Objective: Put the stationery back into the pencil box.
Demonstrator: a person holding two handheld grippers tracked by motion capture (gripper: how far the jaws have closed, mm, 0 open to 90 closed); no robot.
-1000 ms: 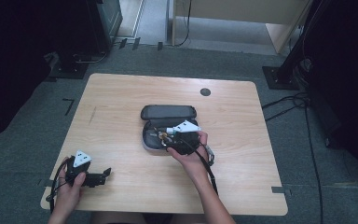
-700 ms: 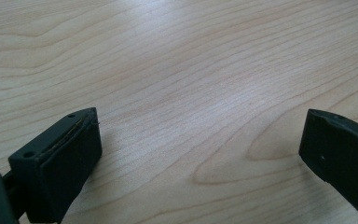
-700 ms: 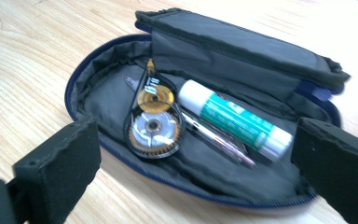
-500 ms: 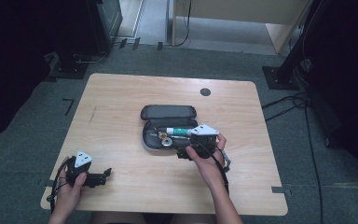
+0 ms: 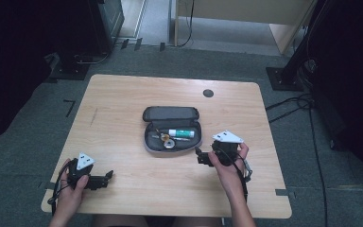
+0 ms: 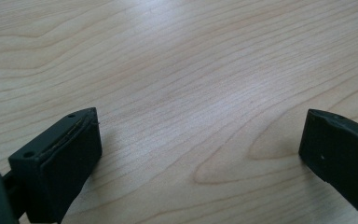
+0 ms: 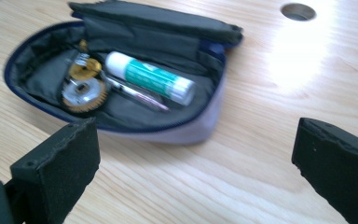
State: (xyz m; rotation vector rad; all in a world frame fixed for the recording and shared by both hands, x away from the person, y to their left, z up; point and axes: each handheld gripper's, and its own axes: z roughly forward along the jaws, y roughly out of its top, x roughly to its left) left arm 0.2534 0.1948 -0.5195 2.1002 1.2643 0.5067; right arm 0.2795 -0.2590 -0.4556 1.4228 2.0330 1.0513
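Dark grey pouch (image 7: 168, 28) w/ blue zip, white-green tube (image 7: 151, 78), gold gears (image 7: 85, 94), light wood-grain table (image 5: 123, 99).

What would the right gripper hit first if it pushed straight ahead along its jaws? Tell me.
Probably the open pencil case: the right gripper points at its near grey rim, jaws open and empty, with bare table between. Depth is uncertain.

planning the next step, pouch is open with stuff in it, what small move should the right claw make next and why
Probably bring the right claw back to the pencil case's raised flap to fold it shut. The case lies open with the glue stick, a pen and small brass parts already inside, and this claw stands open and empty beside it.
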